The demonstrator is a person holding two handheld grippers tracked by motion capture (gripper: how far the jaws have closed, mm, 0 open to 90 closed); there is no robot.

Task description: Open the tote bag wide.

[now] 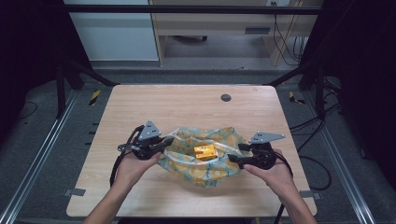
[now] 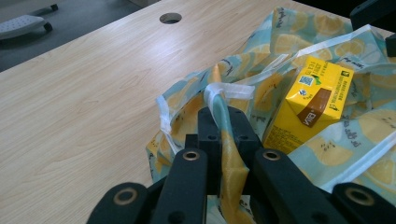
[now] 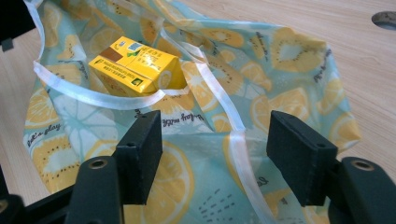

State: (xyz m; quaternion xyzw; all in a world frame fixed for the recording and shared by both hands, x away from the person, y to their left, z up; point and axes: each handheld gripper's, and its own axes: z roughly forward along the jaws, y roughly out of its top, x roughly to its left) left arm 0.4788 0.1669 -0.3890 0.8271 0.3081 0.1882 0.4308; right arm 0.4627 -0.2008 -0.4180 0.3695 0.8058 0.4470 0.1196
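Bag: a lemon-print bag (image 1: pixel 205 161) lies slumped and half open on the wooden table (image 1: pixel 187 107), between the two grippers near the person's side.
Carton: a yellow drink carton (image 1: pixel 205 151) lies on its side in the bag's mouth, resting on the fabric and crossed by a white ribbon handle (image 3: pixel 98 95); it looks only partly inside.
Left gripper: the left gripper (image 1: pixel 156 145) is clamped on a bunched fold of the bag's rim, the cloth pinched tight between the jaws in the left gripper view (image 2: pixel 224 140).
Right gripper: the right gripper (image 1: pixel 240 154) stands with its jaws wide apart above the bag's near edge; nothing is between the pads (image 3: pixel 140 154), and the fabric lies slack below them.
Risk, one-sided hold: with only the left side held, any lift probably tips the bag towards the free side, and the carton may slide out onto the table.
Risk, missed regrasp: the rim under the right jaws is flat and limp; closing there may catch only the ribbon or a single layer, or nothing at all.
Risk, snagged handle: the ribbon across the carton could drag it along if the right side is pulled.
Risk, thin pinch: the left hold is on a narrow fold, so a hard tug could pull the cloth free, I judge.
Table hole: a round cable hole (image 1: pixel 226 97) sits well apart, no hazard.
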